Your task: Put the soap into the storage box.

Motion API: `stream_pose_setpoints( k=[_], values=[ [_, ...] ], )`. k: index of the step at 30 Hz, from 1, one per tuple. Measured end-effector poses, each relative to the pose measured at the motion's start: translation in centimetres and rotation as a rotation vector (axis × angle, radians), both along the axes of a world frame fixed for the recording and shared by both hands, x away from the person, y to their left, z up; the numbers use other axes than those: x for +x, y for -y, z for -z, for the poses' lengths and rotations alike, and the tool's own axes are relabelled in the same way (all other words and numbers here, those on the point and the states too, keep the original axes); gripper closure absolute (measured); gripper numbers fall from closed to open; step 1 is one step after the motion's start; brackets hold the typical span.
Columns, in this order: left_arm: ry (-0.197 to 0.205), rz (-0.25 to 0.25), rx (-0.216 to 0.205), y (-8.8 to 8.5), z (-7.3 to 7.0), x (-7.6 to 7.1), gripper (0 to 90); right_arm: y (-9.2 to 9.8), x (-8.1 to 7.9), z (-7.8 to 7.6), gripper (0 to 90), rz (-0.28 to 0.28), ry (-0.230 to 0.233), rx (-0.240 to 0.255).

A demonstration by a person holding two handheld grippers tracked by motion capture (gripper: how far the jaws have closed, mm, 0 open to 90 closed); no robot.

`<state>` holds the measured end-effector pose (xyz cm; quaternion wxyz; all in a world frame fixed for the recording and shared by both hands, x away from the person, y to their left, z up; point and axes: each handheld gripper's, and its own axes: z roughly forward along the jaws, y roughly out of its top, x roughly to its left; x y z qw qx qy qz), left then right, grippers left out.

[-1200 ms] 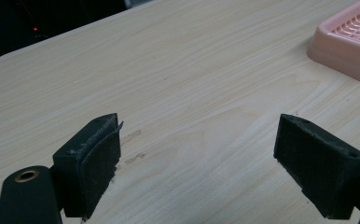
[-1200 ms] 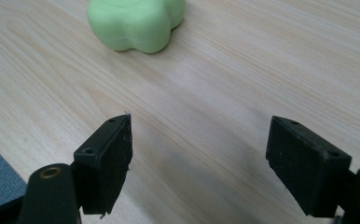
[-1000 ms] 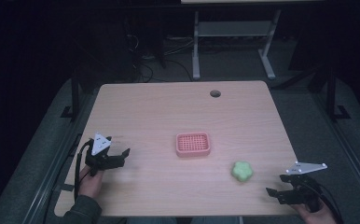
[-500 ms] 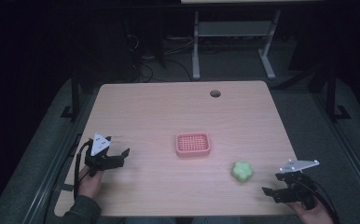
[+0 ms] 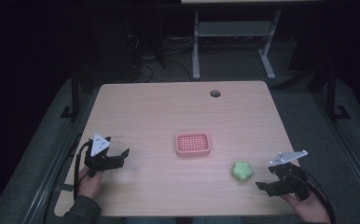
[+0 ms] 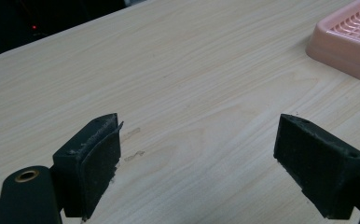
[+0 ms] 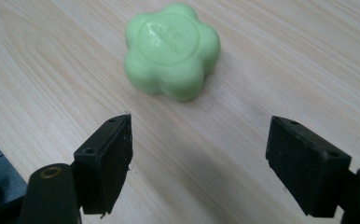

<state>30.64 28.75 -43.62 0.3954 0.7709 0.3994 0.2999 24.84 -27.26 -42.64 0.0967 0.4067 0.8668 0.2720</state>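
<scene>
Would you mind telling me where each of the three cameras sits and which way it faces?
High view: above the person's side, looking forward and down on the table; both hands show, with the left tool and right tool.
Left gripper view: rides the left tool, looking along its open jaws over bare wood to the pink tray.
Right gripper view: rides the right tool, jaws open, facing the green soap.
Shared: high and left gripper views both show the tray; high and right gripper views, the soap.

Table: light wood top, rounded corners | round cable hole toward 1 o'clock | pink slotted tray at centre | green flower-shaped soap at 4 o'clock, apart from tray
</scene>
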Motion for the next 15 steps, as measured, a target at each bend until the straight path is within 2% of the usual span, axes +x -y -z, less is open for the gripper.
stream_pose_setpoints(
  k=[2,8,15],
  values=[
    [0.003,0.001,0.0,0.0,0.0,0.0,14.2,-0.5,0.3,-0.1,22.0,-0.005,-0.013,-0.009],
    [0.008,-0.001,-0.003,-0.1,-0.1,-0.1,14.2,-1.7,1.1,-0.5,22.0,-0.035,-0.007,-0.047],
    [0.008,-0.002,-0.005,-0.1,-0.1,-0.1,14.2,-2.4,1.6,-0.6,21.8,-0.051,-0.019,-0.05]
  ],
)
